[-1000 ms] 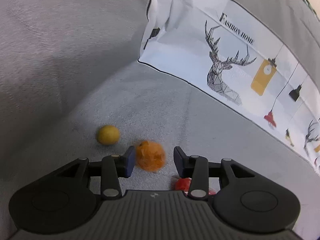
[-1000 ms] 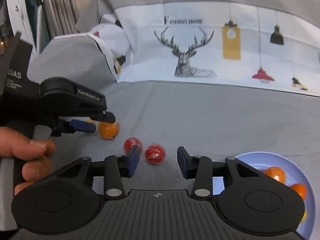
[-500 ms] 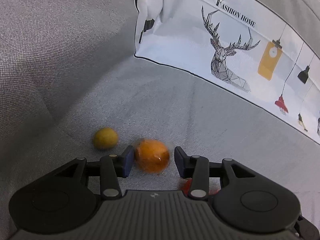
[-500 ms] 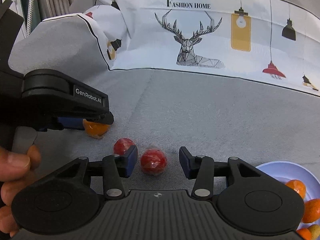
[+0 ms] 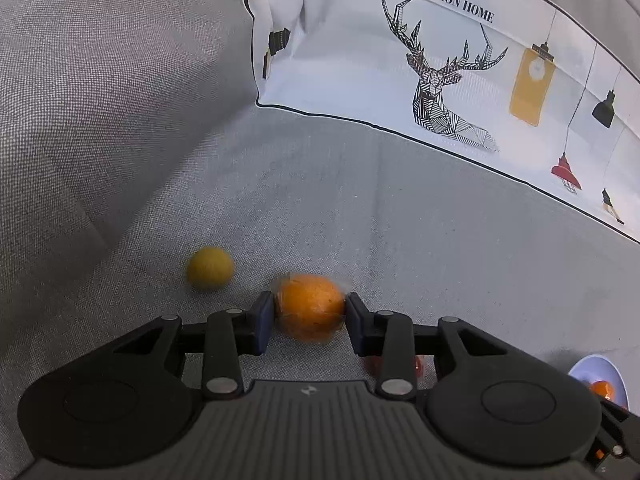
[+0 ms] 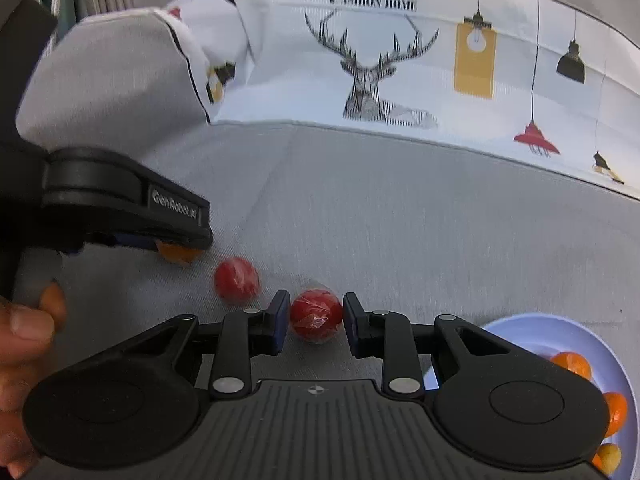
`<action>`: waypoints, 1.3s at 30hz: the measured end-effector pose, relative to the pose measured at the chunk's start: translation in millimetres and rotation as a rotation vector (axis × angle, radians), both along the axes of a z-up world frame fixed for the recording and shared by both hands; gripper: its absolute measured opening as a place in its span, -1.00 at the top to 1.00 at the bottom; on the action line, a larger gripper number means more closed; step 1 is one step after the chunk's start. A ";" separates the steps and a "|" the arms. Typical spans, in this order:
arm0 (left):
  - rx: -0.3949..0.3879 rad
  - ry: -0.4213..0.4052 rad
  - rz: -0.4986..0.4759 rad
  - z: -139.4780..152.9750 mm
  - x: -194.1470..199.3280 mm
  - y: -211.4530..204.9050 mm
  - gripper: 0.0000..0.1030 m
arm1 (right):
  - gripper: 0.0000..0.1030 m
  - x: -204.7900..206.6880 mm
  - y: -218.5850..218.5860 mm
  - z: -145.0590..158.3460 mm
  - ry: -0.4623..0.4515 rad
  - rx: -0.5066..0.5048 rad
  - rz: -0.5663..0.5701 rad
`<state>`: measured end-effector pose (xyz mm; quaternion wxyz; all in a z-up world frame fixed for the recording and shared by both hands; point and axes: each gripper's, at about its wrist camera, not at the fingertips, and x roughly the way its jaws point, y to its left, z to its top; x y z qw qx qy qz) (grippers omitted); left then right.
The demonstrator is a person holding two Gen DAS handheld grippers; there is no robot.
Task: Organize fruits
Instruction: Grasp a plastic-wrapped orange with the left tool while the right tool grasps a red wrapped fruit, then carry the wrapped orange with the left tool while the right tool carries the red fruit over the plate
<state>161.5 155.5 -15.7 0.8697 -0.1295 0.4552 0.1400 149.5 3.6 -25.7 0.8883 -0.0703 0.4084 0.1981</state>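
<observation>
While the left gripper (image 5: 310, 314) is clamped on an orange fruit (image 5: 310, 306), both pads touching its sides, a yellow fruit (image 5: 210, 268) lies just beside it on the grey sofa seat (image 5: 400, 220). On the other side, the right gripper (image 6: 316, 316) brackets a red fruit (image 6: 316, 314), jaws narrowly apart, whether pressing it I cannot tell. Another red fruit (image 6: 236, 280) sits near, and the blue plate (image 6: 516, 330) holds oranges.

The wrapped fruit (image 6: 316, 314) lies between the right tool's (image 6: 313, 322) fingers, another fruit (image 6: 236, 280) just left (both on the sofa seat (image 6: 400, 220)); the plate (image 6: 560, 332) sits right.
</observation>
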 end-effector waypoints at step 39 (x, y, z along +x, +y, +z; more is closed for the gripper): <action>0.037 -0.307 -0.387 71.3 -121.9 -120.6 0.20 | 0.42 -116.0 -182.2 104.7 -0.211 0.117 -0.255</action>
